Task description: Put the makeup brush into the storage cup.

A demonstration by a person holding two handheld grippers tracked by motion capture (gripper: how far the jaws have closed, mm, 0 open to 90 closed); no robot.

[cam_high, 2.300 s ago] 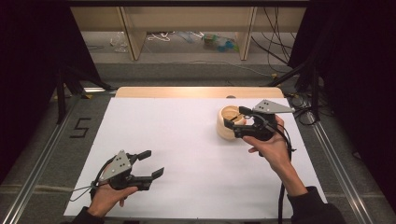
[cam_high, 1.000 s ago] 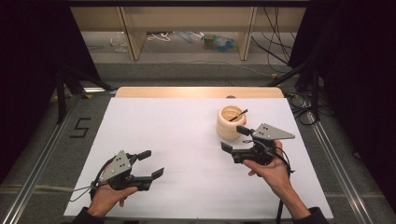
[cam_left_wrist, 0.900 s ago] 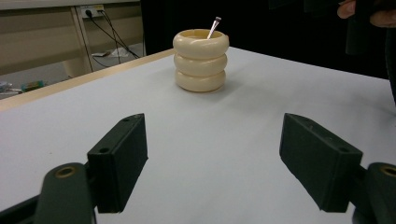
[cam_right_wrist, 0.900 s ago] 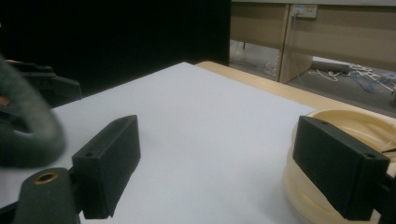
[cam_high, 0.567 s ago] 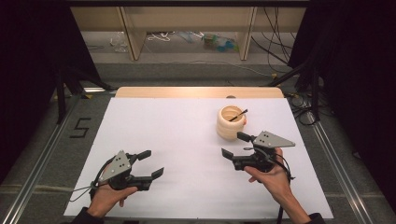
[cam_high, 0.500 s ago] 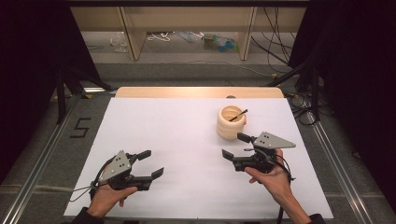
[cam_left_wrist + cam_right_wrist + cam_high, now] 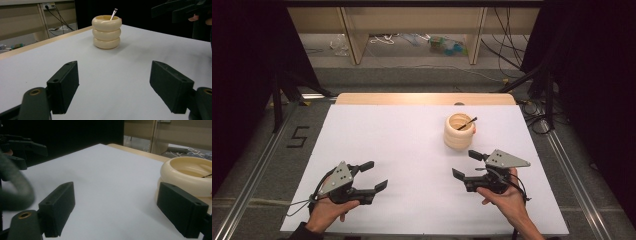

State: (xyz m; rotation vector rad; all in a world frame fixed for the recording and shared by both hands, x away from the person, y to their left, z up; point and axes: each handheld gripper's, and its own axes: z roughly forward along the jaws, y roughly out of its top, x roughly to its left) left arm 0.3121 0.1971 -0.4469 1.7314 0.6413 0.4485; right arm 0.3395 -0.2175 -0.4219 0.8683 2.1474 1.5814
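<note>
A cream ribbed cup [image 7: 458, 131] made of three stacked rings stands upright on the white table [image 7: 402, 145], right of centre. A thin dark stick [image 7: 467, 123] leans out of its mouth; the stick [image 7: 113, 13] tip catches light in the left gripper view, above the cup [image 7: 106, 31]. My right gripper [image 7: 467, 164] hovers open just in front of the cup [image 7: 190, 176], nothing between its jaws. My left gripper [image 7: 374, 175] rests open near the front left, far from the cup, also holding nothing.
The white sheet ends in a wooden table edge [image 7: 424, 98] at the back. Metal rails [image 7: 572, 175] run along both sides. A "5" marking [image 7: 298, 136] lies on the floor at the left. Cables and shelving stand beyond the table.
My right gripper has drawn back from the cup toward the front of the table, jaws open and empty. The stick stays in the cup. The left gripper has not moved.
</note>
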